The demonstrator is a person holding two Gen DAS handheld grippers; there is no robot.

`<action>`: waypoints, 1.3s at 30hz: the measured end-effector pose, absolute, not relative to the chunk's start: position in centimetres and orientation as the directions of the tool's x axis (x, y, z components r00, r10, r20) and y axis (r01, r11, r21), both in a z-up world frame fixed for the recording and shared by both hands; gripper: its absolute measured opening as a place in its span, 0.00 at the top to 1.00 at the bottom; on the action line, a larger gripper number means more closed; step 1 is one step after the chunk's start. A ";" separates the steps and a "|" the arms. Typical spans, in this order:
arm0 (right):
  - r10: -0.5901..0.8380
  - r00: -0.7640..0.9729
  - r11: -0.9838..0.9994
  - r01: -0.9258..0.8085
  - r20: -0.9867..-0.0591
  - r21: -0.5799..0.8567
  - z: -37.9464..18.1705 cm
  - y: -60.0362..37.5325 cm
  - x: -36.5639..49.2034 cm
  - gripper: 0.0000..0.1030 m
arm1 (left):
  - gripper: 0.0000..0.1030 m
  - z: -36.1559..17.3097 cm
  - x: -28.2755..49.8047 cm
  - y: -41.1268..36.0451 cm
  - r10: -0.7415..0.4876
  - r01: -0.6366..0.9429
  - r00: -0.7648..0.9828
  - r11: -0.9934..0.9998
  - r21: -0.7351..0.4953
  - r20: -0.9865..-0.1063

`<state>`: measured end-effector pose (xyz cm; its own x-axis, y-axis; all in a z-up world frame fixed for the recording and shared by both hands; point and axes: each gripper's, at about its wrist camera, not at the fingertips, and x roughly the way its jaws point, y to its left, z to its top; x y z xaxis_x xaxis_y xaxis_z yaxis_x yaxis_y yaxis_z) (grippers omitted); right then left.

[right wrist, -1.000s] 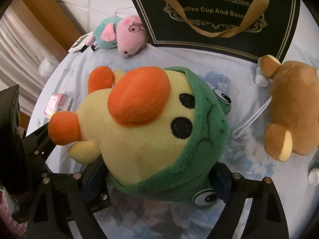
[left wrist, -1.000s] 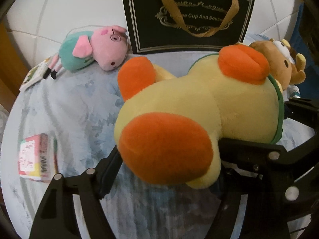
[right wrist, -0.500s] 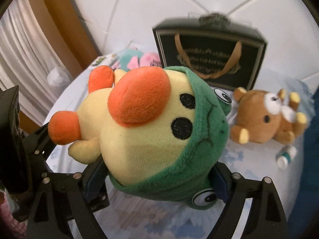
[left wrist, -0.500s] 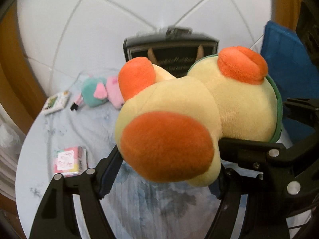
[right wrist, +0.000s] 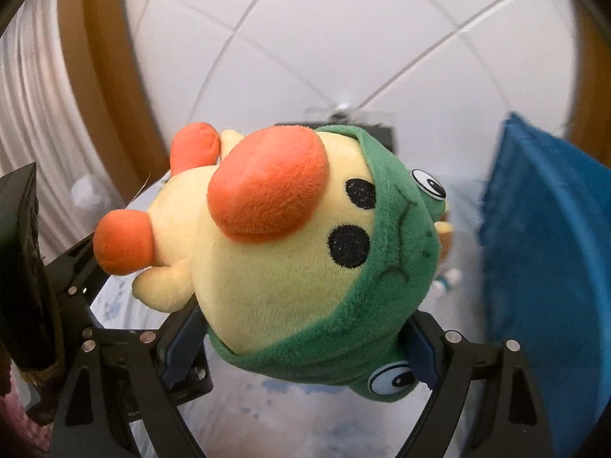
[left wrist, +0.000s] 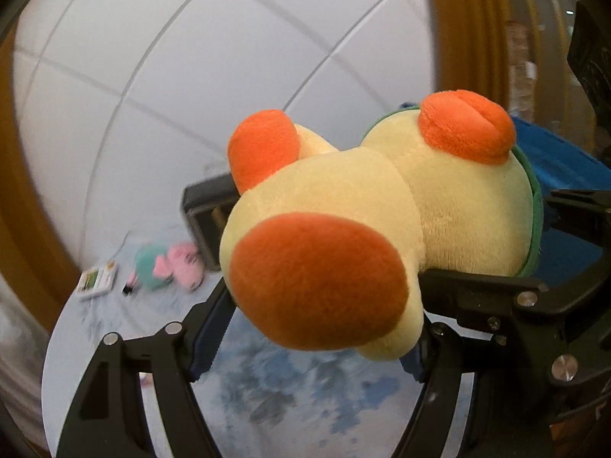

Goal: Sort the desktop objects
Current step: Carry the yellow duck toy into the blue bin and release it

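A yellow plush duck (left wrist: 343,236) with orange feet, an orange beak and a green frog hood is held in the air by both grippers. My left gripper (left wrist: 309,328) is shut on its body near the feet. My right gripper (right wrist: 301,339) is shut on its hooded head (right wrist: 305,252). The duck hangs well above the round table with the blue-patterned cloth (left wrist: 305,412). A pink and teal pig plush (left wrist: 168,265) lies far back on the table. A black gift bag (left wrist: 202,213) stands behind it, mostly hidden by the duck.
A small printed card (left wrist: 97,280) lies at the table's far left edge. A blue cushion (right wrist: 542,267) rises at the right. A brown bear plush (right wrist: 445,236) and a small bottle (right wrist: 446,280) peek out behind the duck. A white tiled wall is behind.
Both grippers have lifted the duck high above the table and tilted upward. The table objects now look smaller and lower, and the wall fills the view.
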<state>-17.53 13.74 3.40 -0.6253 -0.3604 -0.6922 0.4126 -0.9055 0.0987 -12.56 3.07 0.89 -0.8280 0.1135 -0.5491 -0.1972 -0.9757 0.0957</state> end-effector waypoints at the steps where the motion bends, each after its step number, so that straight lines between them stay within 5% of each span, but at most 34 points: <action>1: -0.344 -0.645 -0.916 0.389 -0.682 0.094 4.2 14.9 -16.8 0.13 | 0.27 1.4 -12.4 3.9 0.127 -0.211 -0.831 -0.973 0.096 -0.542; 17: -0.075 -0.812 -0.997 0.060 -0.579 0.045 12.6 32.8 -10.8 0.12 | 0.27 9.0 -12.1 22.6 0.408 -0.505 -0.803 -0.853 0.132 -0.435; 27: 0.004 -0.809 -0.993 -0.073 -0.588 0.094 13.0 44.7 -9.2 0.12 | 0.27 9.6 -13.8 34.7 0.458 -0.608 -0.723 -0.778 0.161 -0.517; 39: -0.030 -0.734 -0.969 -0.145 -0.678 0.200 10.5 53.9 -10.9 0.08 | 0.27 7.2 -16.0 42.1 0.370 -0.652 -0.622 -0.733 0.195 -0.691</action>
<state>-10.91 53.89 10.52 -0.7343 -0.0299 -0.6782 -0.1451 -0.9691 0.1997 -15.99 42.11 7.18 -0.6215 0.3699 -0.6906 -0.6522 -0.7326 0.1946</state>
